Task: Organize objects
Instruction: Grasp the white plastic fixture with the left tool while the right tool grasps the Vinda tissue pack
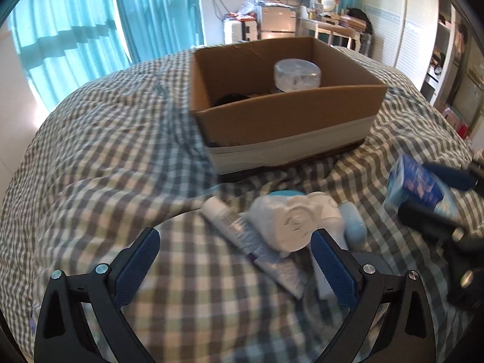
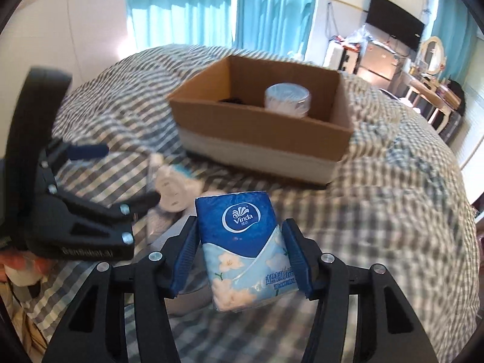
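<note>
The right gripper (image 2: 242, 251) has its fingers clamped on both sides of a blue Vinda tissue pack (image 2: 245, 242), held upright above the checked bed (image 2: 378, 211), probably so it can be carried across to the cardboard box (image 2: 260, 130). That box sits on the bed, already holding a clear round jar (image 2: 287, 98). The left gripper (image 1: 236, 260) has its fingers spread wide and empty, near a white bottle (image 1: 293, 220) and a tube (image 1: 251, 242), seemingly lined up for another pick.
</note>
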`<state>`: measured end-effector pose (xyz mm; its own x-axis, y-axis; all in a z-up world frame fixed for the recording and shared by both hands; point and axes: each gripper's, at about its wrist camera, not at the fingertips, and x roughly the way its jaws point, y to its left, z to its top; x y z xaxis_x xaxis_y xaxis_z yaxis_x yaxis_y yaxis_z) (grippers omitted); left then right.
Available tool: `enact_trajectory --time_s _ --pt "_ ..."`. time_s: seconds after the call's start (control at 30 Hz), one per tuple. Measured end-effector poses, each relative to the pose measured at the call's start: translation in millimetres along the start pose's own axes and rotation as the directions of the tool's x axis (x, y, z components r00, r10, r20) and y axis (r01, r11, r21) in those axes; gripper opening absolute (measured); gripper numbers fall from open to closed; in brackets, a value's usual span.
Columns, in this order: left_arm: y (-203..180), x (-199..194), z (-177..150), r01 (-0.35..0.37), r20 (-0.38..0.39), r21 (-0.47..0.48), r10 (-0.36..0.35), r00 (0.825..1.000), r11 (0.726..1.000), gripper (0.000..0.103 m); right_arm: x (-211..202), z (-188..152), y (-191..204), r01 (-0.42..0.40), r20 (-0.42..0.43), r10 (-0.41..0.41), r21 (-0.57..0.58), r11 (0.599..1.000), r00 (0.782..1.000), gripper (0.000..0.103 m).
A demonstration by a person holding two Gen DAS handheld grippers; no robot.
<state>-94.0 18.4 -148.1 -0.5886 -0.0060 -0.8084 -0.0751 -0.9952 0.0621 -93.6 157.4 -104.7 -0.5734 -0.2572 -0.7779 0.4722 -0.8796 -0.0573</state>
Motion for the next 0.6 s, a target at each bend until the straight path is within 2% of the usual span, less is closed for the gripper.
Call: enact_trajectory --time_s 0.23,0.37,0.5,0.6 --pt "-16.3 26.5 12.6 0.006 -0.027 0.009 -0.006 1.000 1.000 0.103 -1.5 -2.2 -29.6 0.010 0.009 -0.011 0.066 0.998 1.000 0.056" --pt "-13.3 41.3 17.7 0.038 -0.039 -0.031 -0.040 0.998 0.999 0.103 6.1 -5.1 -37.9 -0.011 0.001 0.011 0.101 0.995 1.000 0.056" --pt "-2.3 47.1 18.7 0.029 -0.057 -0.078 -0.034 0.998 0.997 0.103 10.8 -8.2 -40.6 -0.021 -0.002 0.021 0.114 0.993 1.000 0.056" --pt "-1.5 44.1 16.3 0.011 -0.050 -0.078 -0.015 0.999 0.997 0.101 12.9 -10.4 -41.4 -0.025 -0.004 0.026 0.115 0.993 1.000 0.056"
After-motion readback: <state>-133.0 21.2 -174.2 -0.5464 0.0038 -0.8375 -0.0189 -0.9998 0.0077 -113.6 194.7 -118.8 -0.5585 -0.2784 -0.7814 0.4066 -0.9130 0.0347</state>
